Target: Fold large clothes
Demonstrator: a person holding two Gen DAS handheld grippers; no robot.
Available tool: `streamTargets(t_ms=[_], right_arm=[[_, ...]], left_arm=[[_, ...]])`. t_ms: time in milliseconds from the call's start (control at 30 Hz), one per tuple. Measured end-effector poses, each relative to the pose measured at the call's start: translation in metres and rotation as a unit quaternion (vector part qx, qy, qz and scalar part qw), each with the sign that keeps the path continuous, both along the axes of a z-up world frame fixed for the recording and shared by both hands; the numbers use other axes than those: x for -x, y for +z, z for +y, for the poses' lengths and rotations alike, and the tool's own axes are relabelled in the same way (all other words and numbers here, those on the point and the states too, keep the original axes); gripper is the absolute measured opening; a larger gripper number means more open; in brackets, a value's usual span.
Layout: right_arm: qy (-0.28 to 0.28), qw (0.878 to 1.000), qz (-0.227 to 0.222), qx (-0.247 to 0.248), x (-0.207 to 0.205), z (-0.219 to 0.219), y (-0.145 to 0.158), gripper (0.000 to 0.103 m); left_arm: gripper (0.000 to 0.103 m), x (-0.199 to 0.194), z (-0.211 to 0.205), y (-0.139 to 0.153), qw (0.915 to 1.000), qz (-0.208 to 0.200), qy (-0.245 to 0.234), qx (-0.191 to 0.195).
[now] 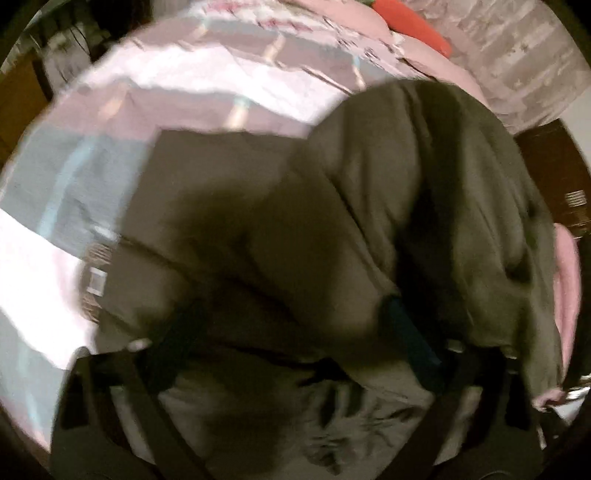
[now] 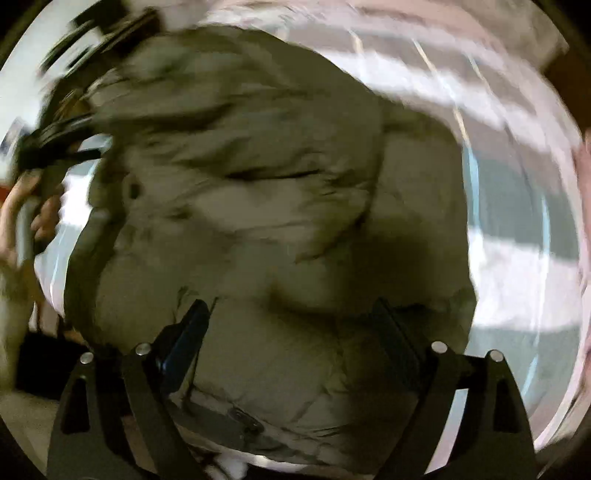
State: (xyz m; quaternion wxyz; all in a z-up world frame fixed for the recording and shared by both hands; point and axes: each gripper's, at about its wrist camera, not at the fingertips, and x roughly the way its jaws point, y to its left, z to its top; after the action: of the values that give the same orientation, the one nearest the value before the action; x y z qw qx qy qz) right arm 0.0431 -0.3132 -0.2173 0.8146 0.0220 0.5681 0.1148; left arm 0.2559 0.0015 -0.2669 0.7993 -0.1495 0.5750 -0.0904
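An olive-green padded jacket (image 1: 332, 229) lies bunched on a striped bedsheet (image 1: 177, 88); it fills most of both views (image 2: 236, 192). My left gripper (image 1: 291, 332) has its fingers wide apart, with jacket fabric bulging between them; the right fingertip (image 1: 410, 332) shows dark blue against the cloth, the left finger is mostly hidden. My right gripper (image 2: 291, 328) also stands wide apart over the jacket, its left pad (image 2: 184, 339) touching the fabric. In the right wrist view, the left gripper (image 2: 55, 147) and the hand holding it show at the far left. Both views are motion-blurred.
The bed carries pink, white and grey-blue stripes (image 2: 517, 229). An orange pillow (image 1: 413, 22) and pink bedding (image 1: 569, 280) lie at the far and right side. Dark wooden furniture (image 1: 554, 166) stands beyond the bed.
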Motion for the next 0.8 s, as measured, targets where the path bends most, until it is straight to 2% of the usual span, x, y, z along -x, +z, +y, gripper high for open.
streamTargets(t_ms=[33,100,167,200,233,300,400,433,500,567,600,633,667,700,733,767,800], right_arm=[[0.006,0.999,-0.008,-0.036,0.002,0.0,0.005,0.089],[-0.009,0.997,-0.017,-0.076,0.001,-0.005,0.008,0.089],[-0.045,0.992,-0.026,-0.116,-0.005,-0.016,0.008,0.089],[-0.071,0.986,-0.027,-0.151,-0.011,-0.025,0.007,0.089],[-0.099,0.975,-0.028,-0.196,-0.016,-0.033,0.005,0.089],[-0.14,0.946,-0.024,-0.29,-0.027,-0.042,-0.002,0.089],[-0.167,0.911,0.001,-0.376,-0.047,-0.039,-0.019,0.093],[-0.172,0.906,0.009,-0.387,-0.052,-0.036,-0.022,0.097],[-0.187,0.895,0.044,-0.402,-0.064,-0.024,-0.038,0.097],[-0.21,0.886,0.059,-0.409,-0.072,-0.014,-0.049,0.097],[-0.22,0.885,0.062,-0.406,-0.074,-0.01,-0.054,0.095],[-0.222,0.894,0.069,-0.383,-0.077,-0.005,-0.057,0.075],[-0.215,0.918,0.095,-0.321,-0.08,0.005,-0.062,0.042],[-0.207,0.929,0.118,-0.284,-0.08,0.012,-0.069,0.035],[-0.206,0.936,0.139,-0.25,-0.077,0.017,-0.075,0.034],[-0.205,0.942,0.146,-0.222,-0.074,0.02,-0.079,0.034],[-0.198,0.95,0.145,-0.192,-0.071,0.023,-0.08,0.034]], left_arm=[[0.024,-0.002,-0.006,-0.008,0.9991,0.021,-0.017,0.033],[0.013,-0.001,-0.013,-0.013,0.9985,0.035,-0.023,0.034],[0.01,0.003,-0.023,-0.01,0.9988,0.023,-0.043,0.007],[0.01,0.006,-0.028,-0.009,0.9982,0.019,-0.056,-0.005],[0.01,0.01,-0.031,-0.009,0.9979,0.022,-0.061,-0.008],[0.01,0.019,-0.035,-0.009,0.9969,0.033,-0.071,-0.009],[0.01,0.042,-0.049,-0.003,0.9913,0.033,-0.124,-0.029],[0.01,0.049,-0.054,-0.002,0.9895,0.033,-0.137,-0.032],[0.01,0.065,-0.063,-0.003,0.985,0.041,-0.166,-0.027],[0.01,0.077,-0.07,-0.003,0.9803,0.051,-0.189,-0.026],[0.012,0.082,-0.072,-0.001,0.9778,0.054,-0.2,-0.03],[0.013,0.083,-0.071,0.001,0.977,0.054,-0.204,-0.033],[0.019,0.08,-0.069,0.004,0.9775,0.051,-0.201,-0.038],[0.028,0.08,-0.061,0.01,0.9794,0.048,-0.191,-0.045],[0.033,0.08,-0.051,0.017,0.9826,0.041,-0.173,-0.055],[0.04,0.079,-0.043,0.023,0.9849,0.032,-0.158,-0.062],[0.043,0.076,-0.033,0.031,0.9872,0.015,-0.139,-0.077]])
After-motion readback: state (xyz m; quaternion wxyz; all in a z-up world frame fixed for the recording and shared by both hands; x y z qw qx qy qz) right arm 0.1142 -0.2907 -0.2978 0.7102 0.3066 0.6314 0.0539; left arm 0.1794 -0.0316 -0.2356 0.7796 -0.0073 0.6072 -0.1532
